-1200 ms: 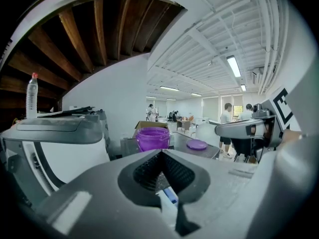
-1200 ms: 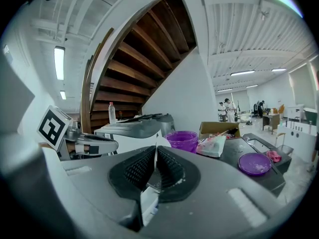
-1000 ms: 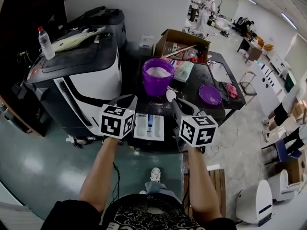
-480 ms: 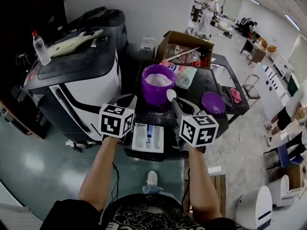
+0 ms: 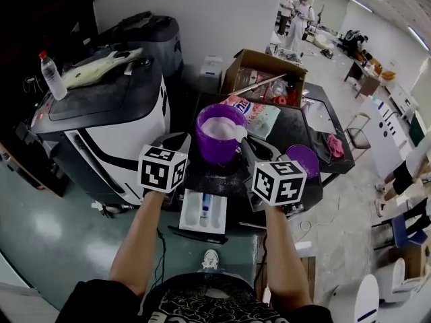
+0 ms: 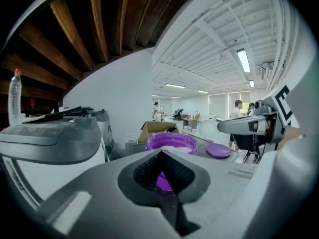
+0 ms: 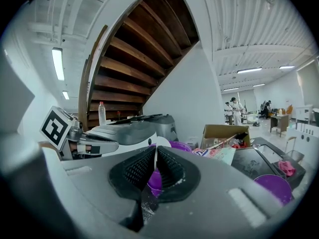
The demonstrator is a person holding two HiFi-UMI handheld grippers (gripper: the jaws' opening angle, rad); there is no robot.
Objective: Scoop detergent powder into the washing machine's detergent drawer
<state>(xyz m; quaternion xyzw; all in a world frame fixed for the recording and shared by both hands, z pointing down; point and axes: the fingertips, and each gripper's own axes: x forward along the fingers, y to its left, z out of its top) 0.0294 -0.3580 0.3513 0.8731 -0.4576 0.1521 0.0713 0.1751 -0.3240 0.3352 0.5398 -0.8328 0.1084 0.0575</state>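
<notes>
A white wall (image 5: 215,12) backs a glossy green floor (image 5: 40,234); strip lights (image 6: 243,60) line the ceiling.

Tub (image 5: 215,150): translucent purple plastic, glossy, holding fine matt white powder (image 5: 219,128); scoop (image 5: 240,134) and detergent drawer (image 5: 203,210) are smooth white plastic. Appliance at left (image 5: 114,123): glossy white and dark grey plastic panels; cardboard box (image 5: 262,73) matt brown, bottle (image 5: 50,76) clear plastic, floor (image 5: 47,241) shiny green. Right gripper (image 7: 154,169): matt grey plastic body, black ribbed pads (image 7: 132,171) dusted with white grains.
</notes>
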